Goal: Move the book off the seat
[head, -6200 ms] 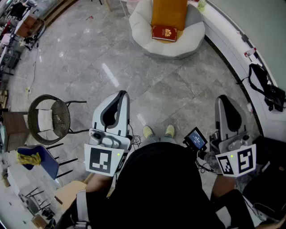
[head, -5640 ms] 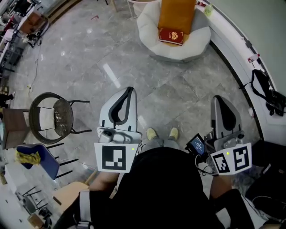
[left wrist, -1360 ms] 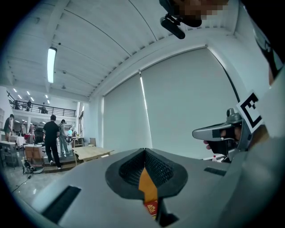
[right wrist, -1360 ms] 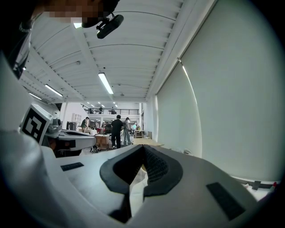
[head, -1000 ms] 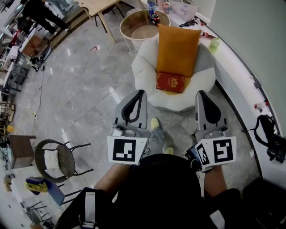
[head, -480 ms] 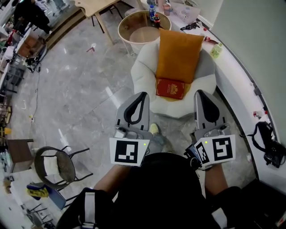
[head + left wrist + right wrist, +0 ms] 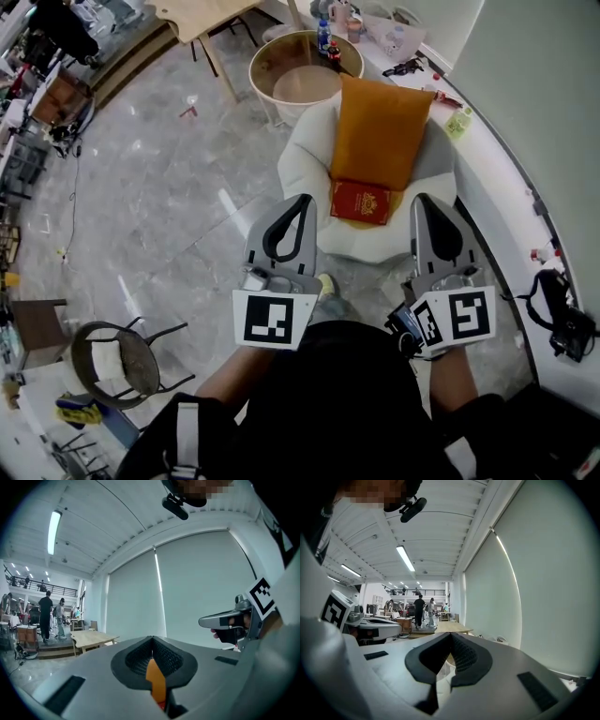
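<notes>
A red book (image 7: 361,202) with a gold emblem lies on the front of a round white seat (image 7: 305,155), at the foot of an orange cushion (image 7: 380,131). My left gripper (image 7: 304,200) is held up just left of the book, shut and empty. My right gripper (image 7: 423,199) is just right of the book, shut and empty too. Neither touches the book. In the left gripper view the left gripper (image 7: 152,638) has its tips together, and a strip of the orange cushion (image 7: 155,681) shows below them. In the right gripper view the right gripper (image 7: 450,633) is likewise closed.
A round side table (image 7: 298,80) with bottles (image 7: 324,36) stands behind the seat. A curved white ledge (image 7: 497,178) runs along the wall on the right, with a black bag (image 7: 562,323) on it. A wire chair (image 7: 117,352) stands at the lower left, and people stand far off.
Over six seconds the seat and book have come from far ahead to just in front of the grippers. In the last second they drew slightly nearer. Both grippers stay shut.
</notes>
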Tool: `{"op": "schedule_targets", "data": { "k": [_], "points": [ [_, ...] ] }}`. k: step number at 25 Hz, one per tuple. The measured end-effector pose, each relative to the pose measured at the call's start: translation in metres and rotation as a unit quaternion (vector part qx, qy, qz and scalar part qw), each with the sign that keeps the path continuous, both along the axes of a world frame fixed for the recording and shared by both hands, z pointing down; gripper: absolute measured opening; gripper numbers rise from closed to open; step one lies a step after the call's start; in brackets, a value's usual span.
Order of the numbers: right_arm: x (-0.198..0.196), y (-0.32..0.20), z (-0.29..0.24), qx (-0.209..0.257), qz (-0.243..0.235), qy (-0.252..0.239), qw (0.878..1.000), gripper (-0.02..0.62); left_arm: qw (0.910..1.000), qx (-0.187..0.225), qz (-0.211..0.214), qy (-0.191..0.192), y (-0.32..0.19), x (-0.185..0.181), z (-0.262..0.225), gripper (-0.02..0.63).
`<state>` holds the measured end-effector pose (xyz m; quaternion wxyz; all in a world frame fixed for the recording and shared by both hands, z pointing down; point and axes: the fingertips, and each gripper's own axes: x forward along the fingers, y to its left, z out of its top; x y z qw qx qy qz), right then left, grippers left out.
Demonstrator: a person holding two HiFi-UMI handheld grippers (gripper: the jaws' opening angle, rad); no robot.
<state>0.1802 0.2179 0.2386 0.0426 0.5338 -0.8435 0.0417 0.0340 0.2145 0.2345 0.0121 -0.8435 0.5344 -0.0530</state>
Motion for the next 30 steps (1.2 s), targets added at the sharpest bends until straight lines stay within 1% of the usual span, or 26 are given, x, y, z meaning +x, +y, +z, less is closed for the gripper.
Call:
{"op": "schedule_targets", "data": {
  "k": [2,8,11,17,24,30],
  "points": [
    [-0.005,-0.011,-0.001,0.002,0.003,0.001,1.000,0.014,1.0000,-0.001,0.002,0.000,-0.011,-0.006,0.001,0.012],
    [-0.025,-0.037,0.007,0.001,0.012,0.000,1.000,0.014,0.9999,0.001,-0.001,0.014,-0.039,-0.033,0.002,0.012],
    [-0.032,-0.041,0.011,0.002,0.017,0.002,1.000,0.014,0.9999,-0.002,0.010,0.005,-0.044,-0.038,0.009,0.012],
    [-0.031,-0.046,0.017,0.001,0.030,0.008,1.000,0.014,0.9998,-0.006,0.017,0.005,-0.054,-0.040,0.019,0.012],
    [-0.019,-0.046,0.014,0.004,0.055,0.006,0.998,0.014,0.9994,0.008,0.030,0.012,-0.062,-0.036,0.009,0.012],
    [-0.014,-0.048,0.007,0.010,0.060,0.013,0.998,0.014,0.9990,0.016,0.037,0.019,-0.066,-0.032,0.003,0.012]
  ]
}}
